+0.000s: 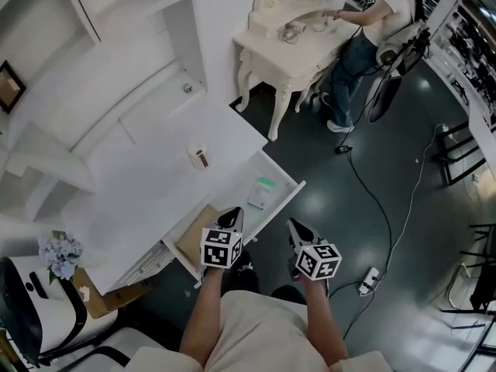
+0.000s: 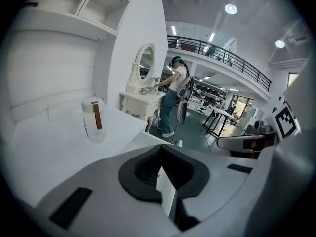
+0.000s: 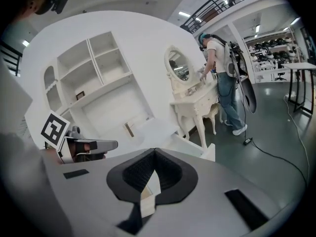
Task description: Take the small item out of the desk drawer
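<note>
The white desk's drawer (image 1: 284, 198) stands pulled out toward me. In it lies a small white and green item (image 1: 262, 193), with a flat brown piece (image 1: 197, 236) further left. My left gripper (image 1: 232, 215) hovers at the drawer's front edge, just left of and below the item, jaws shut and empty. My right gripper (image 1: 295, 225) hangs over the floor to the right of the drawer front, also shut with nothing in it. In the left gripper view the left gripper (image 2: 160, 150) has its black pads together. The right gripper (image 3: 154, 154) looks the same in its own view.
A white bottle with a brown strip (image 1: 199, 158) stands on the desk top (image 1: 147, 184). A cream vanity table (image 1: 291, 49) with a person (image 1: 364, 37) at it is behind. A cable (image 1: 380, 204) and power strip (image 1: 368, 280) lie on the dark floor. A chair (image 1: 35, 316) and flowers (image 1: 60, 250) are at lower left.
</note>
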Demonstrator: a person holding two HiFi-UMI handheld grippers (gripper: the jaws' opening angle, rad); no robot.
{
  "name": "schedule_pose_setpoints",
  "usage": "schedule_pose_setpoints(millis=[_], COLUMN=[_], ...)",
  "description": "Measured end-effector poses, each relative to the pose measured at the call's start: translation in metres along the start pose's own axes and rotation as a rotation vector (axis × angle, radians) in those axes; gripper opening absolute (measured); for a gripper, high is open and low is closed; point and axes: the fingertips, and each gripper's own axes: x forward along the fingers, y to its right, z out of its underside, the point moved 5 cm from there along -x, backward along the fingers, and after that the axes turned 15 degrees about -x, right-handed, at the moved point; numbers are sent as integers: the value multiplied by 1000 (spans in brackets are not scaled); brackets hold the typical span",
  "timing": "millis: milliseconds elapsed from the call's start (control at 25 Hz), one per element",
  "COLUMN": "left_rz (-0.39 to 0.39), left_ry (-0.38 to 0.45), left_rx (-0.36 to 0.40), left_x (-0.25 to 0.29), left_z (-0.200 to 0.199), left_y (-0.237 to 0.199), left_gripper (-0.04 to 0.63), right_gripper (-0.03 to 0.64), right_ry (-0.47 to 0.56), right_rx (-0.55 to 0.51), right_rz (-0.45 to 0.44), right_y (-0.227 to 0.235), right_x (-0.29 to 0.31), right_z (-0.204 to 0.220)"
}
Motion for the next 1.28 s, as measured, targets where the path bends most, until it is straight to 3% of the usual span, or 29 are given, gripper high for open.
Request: schedule_pose_setpoints(millis=[240,440,800,1280], left_rz=[-10,11,-28,-60], left_ry=[-29,-57,-100,-209], left_rx=[1,10,43,67], left_x=[28,53,102,155], left_z=[-13,-18,-5,23], left_y=[-5,5,5,-10], left_gripper=[17,17,17,18], right_gripper=[25,25,25,25], right_ry=[-48,-58,-108,-193], right_rx=[-68,-60,-134,-118], right_rz=[-3,9,-40,-53], right_y=[23,59,103,127], right_x=[25,32,47,62], right_z=[-12,-17,-12,13])
